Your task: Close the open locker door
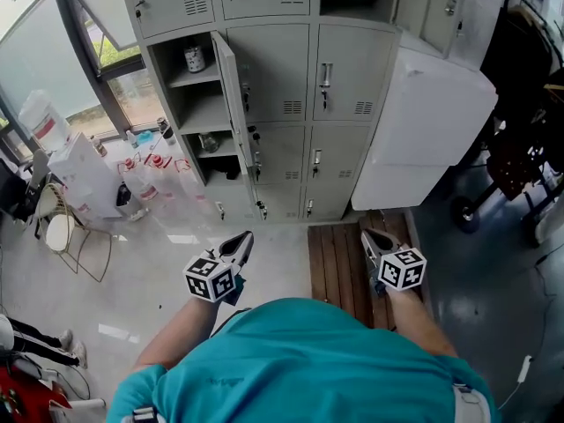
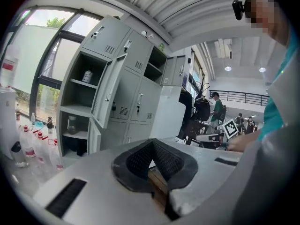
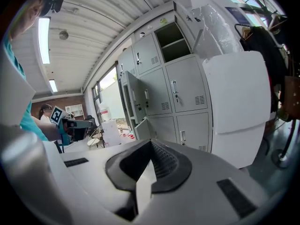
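Both tongs are clenched on nothing. The left gripper [image 1: 244, 239] [image 2: 151, 141] and the right gripper [image 1: 367, 238] [image 3: 151, 142] each have their jaws pressed together at the tips, touching no object. There are two grippers, one per hand, held side by side ahead of the torso on outstretched forearms, tips aimed at the lockers [image 1: 344, 69]. Two doors stand open in the left column, an upper door [image 1: 231, 95] [image 2: 108, 95] and a lower door [image 2: 95, 136] beneath it. Both are well apart from the grippers.

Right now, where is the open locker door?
Head view, upper left: the open door juts from the lockers beside exposed shelves, ahead of the left gripper.
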`<action>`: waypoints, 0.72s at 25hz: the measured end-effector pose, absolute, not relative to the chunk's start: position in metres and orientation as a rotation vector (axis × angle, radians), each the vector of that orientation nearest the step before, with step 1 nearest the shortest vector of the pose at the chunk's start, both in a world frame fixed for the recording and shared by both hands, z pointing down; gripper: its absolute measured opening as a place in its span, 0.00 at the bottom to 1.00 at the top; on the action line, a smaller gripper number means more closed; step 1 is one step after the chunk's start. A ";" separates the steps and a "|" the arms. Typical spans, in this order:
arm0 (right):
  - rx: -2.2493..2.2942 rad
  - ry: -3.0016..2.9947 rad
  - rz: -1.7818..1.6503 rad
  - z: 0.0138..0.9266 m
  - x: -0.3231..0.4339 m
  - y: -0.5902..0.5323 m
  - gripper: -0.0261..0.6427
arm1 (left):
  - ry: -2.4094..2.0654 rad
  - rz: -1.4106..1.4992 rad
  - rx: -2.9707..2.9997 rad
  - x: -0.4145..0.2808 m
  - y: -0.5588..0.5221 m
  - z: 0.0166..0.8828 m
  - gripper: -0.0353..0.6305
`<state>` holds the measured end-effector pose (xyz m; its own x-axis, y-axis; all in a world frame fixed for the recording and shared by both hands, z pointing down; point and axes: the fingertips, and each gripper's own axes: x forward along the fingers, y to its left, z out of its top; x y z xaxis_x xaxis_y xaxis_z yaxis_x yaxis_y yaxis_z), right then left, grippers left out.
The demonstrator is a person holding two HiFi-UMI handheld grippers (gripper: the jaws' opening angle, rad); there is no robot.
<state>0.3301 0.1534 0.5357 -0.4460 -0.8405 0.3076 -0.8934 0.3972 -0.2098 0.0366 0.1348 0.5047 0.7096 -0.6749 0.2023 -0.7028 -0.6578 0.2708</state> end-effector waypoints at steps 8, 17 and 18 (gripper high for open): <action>1.713 -2.438 0.489 0.540 0.311 0.056 0.04 | -0.875 0.143 2.704 0.058 0.010 0.509 0.06; 1.930 -2.326 0.450 0.491 0.286 -0.065 0.04 | -0.394 0.244 2.894 0.130 -0.099 0.459 0.06; 1.936 -2.318 0.448 0.488 0.289 -0.069 0.04 | -0.369 0.241 2.893 0.141 -0.104 0.455 0.06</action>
<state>0.2886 -0.0695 0.4877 -0.1935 -0.9479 0.2530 -0.9739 0.1544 -0.1663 0.1407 -0.1035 0.4554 0.9552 -0.2288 0.1879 -0.2640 -0.9454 0.1909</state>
